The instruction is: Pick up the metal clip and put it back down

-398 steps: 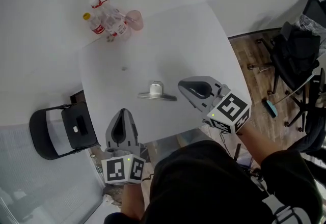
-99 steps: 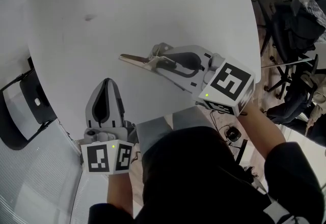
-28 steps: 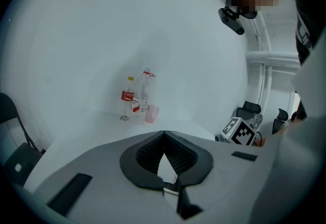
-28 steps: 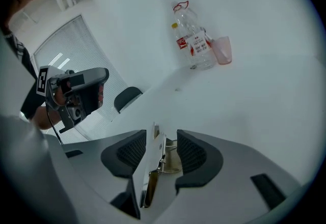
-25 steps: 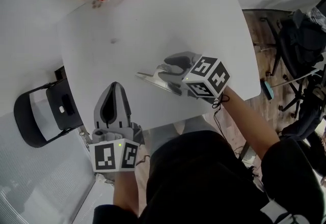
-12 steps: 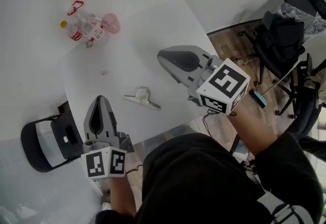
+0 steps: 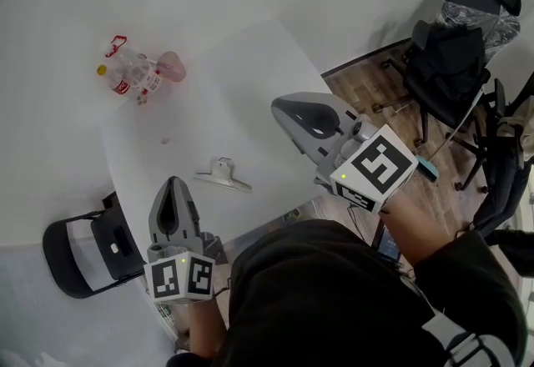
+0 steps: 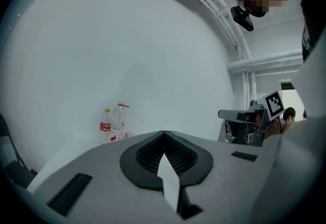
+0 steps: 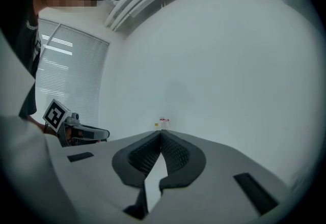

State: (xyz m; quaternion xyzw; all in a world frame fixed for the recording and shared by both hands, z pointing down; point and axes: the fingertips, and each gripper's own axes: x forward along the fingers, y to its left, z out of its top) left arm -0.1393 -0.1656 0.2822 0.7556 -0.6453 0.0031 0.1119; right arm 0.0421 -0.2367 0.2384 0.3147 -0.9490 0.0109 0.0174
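The metal clip (image 7: 223,175) lies flat on the white table (image 7: 250,82), with nothing touching it. My right gripper (image 7: 279,104) hangs above the table, to the right of the clip and well clear of it. Its jaws have just been closing with nothing between them, and in the right gripper view the tips (image 9: 161,134) meet. My left gripper (image 7: 173,182) hovers at the table's near edge, just left of the clip, shut and empty (image 8: 163,133). Each gripper view shows the other gripper off to the side.
Two plastic bottles (image 7: 129,73) and a pink cup (image 7: 171,65) stand at the table's far left corner. A black chair (image 7: 88,248) sits left of the table. An office chair (image 7: 455,48) draped with dark items stands on the wooden floor at right.
The right gripper was down at the clip a second ago. It has let go, risen and moved right, and its jaws have shut. The clip stays on the table. The left gripper has risen slightly.
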